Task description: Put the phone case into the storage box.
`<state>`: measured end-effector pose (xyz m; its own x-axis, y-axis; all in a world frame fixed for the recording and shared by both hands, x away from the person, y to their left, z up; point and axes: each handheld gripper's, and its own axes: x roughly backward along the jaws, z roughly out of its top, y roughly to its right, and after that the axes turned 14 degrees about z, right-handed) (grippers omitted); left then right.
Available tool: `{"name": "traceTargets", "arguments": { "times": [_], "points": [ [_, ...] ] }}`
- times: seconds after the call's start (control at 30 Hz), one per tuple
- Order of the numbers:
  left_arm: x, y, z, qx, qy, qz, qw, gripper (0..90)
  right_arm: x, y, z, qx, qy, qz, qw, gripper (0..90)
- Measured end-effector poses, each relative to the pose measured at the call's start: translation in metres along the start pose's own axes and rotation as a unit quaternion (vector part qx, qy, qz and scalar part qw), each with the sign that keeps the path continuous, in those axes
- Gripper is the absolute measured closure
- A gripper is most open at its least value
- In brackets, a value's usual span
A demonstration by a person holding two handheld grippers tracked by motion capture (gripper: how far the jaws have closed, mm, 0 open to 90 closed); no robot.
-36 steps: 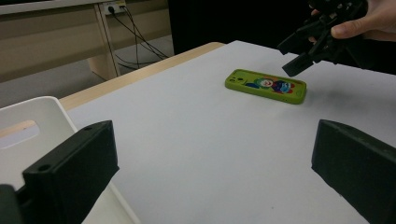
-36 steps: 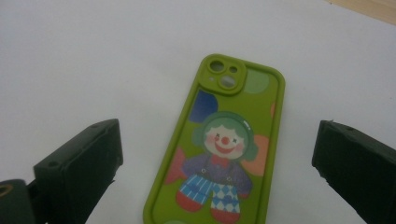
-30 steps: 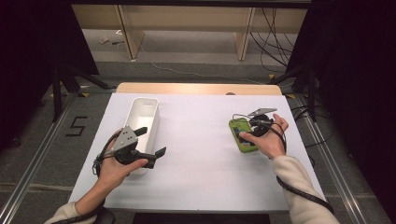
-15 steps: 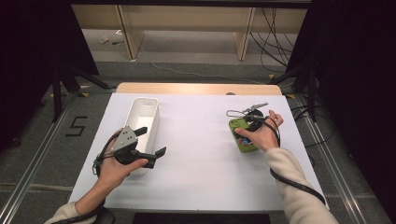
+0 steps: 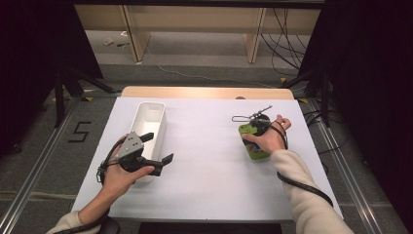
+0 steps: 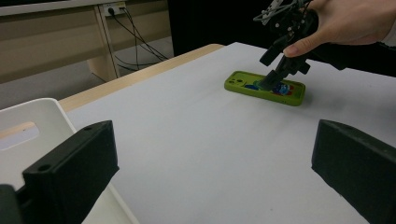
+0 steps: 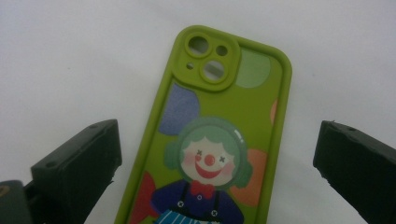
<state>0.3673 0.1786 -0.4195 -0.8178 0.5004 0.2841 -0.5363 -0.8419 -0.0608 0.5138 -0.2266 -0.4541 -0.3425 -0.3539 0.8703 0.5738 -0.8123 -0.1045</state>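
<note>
A green phone case [image 5: 254, 147] with a clown picture lies flat on the white table at the right. My right gripper [image 5: 256, 135] points down at it from just above, jaws open. In the right gripper view the case [image 7: 219, 116] lies between my spread jaws, camera cutouts at the top, and my right gripper [image 7: 219, 140] holds nothing. My left gripper [image 5: 157, 148] hovers open and empty at the left, beside a white bin [image 5: 151, 105]. The left gripper view looks across at the case [image 6: 243, 84] and the right gripper [image 6: 274, 70] over it, one jaw tip near its surface.
The white bin [image 6: 32, 116] is long and narrow, and I see nothing inside it. A wooden strip [image 5: 204, 92] runs along the table's far edge. Cables [image 5: 285, 29] trail on the floor beyond it. Bare white tabletop [image 5: 204, 146] lies between my two hands.
My right hand has moved forward and tipped its gripper down over the green case. The left gripper and the bin have stayed where they were.
</note>
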Motion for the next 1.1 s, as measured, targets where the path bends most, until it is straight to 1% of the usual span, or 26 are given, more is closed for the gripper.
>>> {"name": "traceTargets", "arguments": {
  "times": [0.07,0.13,0.17,0.27,0.33,0.37,0.53,0.87,1.0,1.03,1.1],
  "points": [
    [0.0,0.0,0.0,0.0,0.0,0.0,1.0,0.0,-0.002,0.0,0.001,-0.001,-0.009,0.0,1.0,2.2],
    [0.0,0.0,0.0,0.0,0.0,0.0,1.0,0.0,-0.003,0.0,0.001,-0.001,-0.01,0.0,0.9999,2.2],
    [0.0,0.0,0.0,0.0,0.0,0.0,1.0,0.0,-0.004,0.0,0.002,0.0,-0.017,-0.002,0.9999,2.5],
    [0.0,0.0,0.0,0.0,0.0,-0.001,1.0,0.0,-0.005,-0.001,0.002,0.0,-0.024,-0.005,0.9997,2.5],
    [0.0,0.0,0.0,0.0,0.0,-0.001,1.0,0.0,-0.006,-0.002,0.003,-0.005,-0.028,-0.006,0.9996,3.0],
    [0.0,0.0,0.0,0.0,0.0,-0.001,1.0,0.0,-0.007,-0.001,0.003,-0.003,-0.035,-0.009,0.9994,3.2],
    [0.0,0.001,0.0,0.0,0.002,-0.002,1.0,0.0,-0.009,-0.001,0.004,-0.009,-0.05,-0.011,0.9986,3.1],
    [0.0,0.001,0.0,-0.001,0.002,-0.004,1.0,0.0,-0.013,-0.001,0.005,-0.021,-0.065,-0.014,0.9976,3.8],
    [0.0,0.001,0.0,0.001,0.001,-0.004,1.0,0.0,-0.015,-0.001,0.006,-0.019,-0.072,-0.017,0.997,5.3],
    [0.0,0.001,0.0,0.001,0.001,-0.005,1.0,0.0,-0.015,-0.002,0.006,-0.021,-0.077,-0.018,0.9966,5.4],
    [0.0,0.001,0.0,0.0,0.002,-0.005,1.0,0.0,-0.015,-0.002,0.007,-0.023,-0.079,-0.017,0.9965,6.1]
  ]
}}
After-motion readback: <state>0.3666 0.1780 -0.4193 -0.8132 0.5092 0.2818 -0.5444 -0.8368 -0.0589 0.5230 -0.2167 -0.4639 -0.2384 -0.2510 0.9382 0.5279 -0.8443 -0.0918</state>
